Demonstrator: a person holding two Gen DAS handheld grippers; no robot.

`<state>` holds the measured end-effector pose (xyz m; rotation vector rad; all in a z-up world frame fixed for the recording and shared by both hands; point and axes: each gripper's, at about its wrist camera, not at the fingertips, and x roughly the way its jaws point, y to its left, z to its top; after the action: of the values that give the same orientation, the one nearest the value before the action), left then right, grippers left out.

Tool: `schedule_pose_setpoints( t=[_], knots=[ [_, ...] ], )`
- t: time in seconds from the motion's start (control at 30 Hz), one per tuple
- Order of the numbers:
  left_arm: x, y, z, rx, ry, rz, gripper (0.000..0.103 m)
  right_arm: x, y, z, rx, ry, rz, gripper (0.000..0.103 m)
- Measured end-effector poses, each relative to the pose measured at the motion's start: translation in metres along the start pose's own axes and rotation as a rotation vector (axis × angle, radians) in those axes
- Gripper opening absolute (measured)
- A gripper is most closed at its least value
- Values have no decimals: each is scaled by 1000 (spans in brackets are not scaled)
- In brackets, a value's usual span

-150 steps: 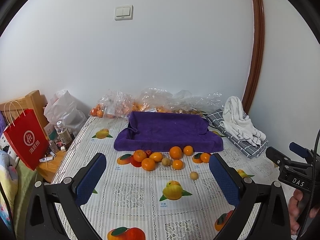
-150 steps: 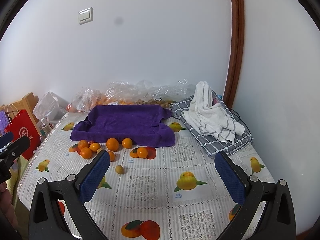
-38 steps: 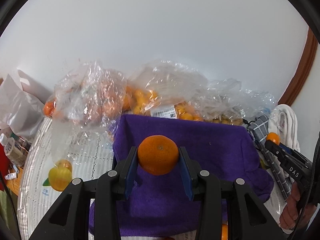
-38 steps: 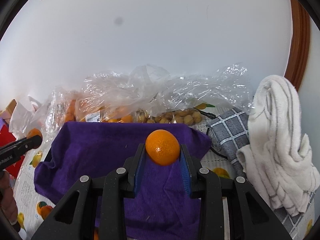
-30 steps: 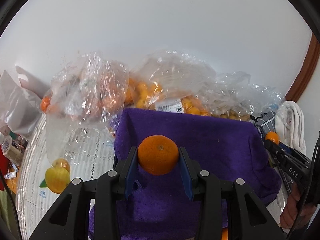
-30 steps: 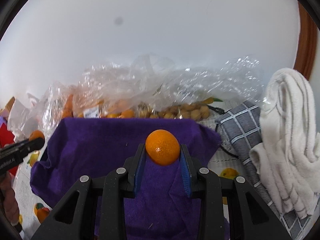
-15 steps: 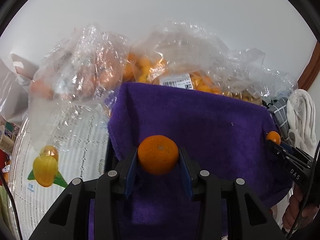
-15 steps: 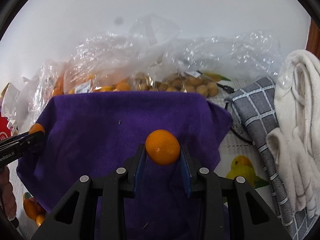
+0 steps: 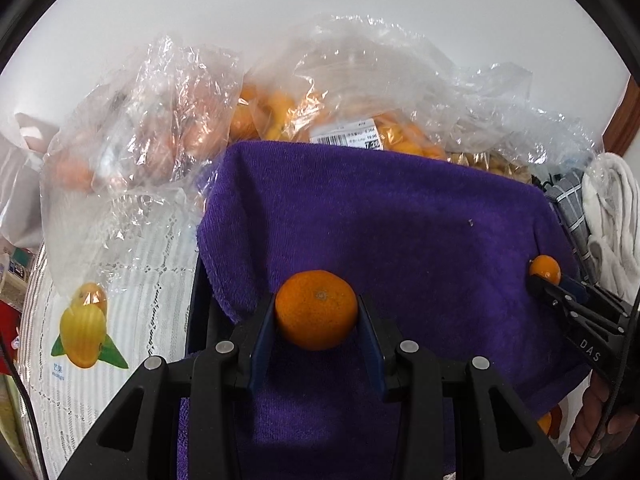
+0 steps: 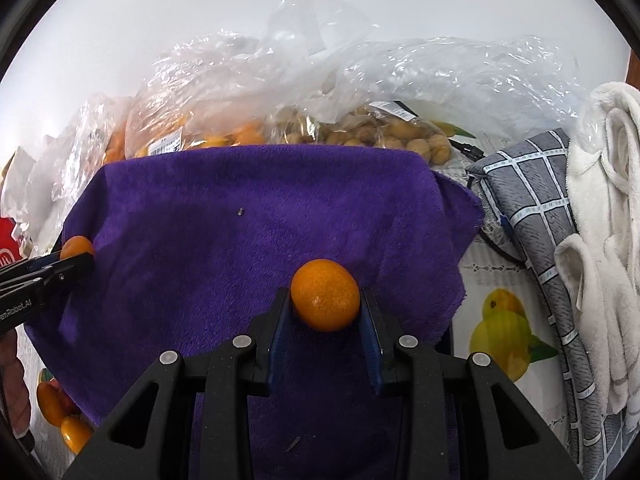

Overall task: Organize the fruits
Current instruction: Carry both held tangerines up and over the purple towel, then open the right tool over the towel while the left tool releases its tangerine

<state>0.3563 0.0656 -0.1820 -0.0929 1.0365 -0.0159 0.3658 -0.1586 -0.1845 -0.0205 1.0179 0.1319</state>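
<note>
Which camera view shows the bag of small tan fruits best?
The right wrist view: the bag of small tan fruits lies plainly behind the purple towel. The left wrist view catches only a sliver past the towel's far corner.

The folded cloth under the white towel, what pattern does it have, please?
Grey cloth with a white grid check, clearest in the right wrist view.

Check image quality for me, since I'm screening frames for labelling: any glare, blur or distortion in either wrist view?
Left wrist view: sharp on the round orange tangerine; white glare on the crinkled clear plastic bags; fisheye bending and dark corners. Right wrist view: the smaller orange tangerine is crisp; the folded purple towel is evenly lit; bag highlights wash out detail.
</note>
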Motion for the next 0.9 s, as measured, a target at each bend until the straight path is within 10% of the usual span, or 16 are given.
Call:
schedule_pose_setpoints(
  t=[0.4,0.67,0.9],
  knots=[
    [7,-8,0,21,23,19,38,3,0,-2,-10,11,-1,34],
    [6,-18,2,37,38,-5,57,-13,2,-1,-19,-28,6,63],
    [-11,-29,3,68,-13,0,60,-34,-4,3,28,-51,-7,65]
  ],
)
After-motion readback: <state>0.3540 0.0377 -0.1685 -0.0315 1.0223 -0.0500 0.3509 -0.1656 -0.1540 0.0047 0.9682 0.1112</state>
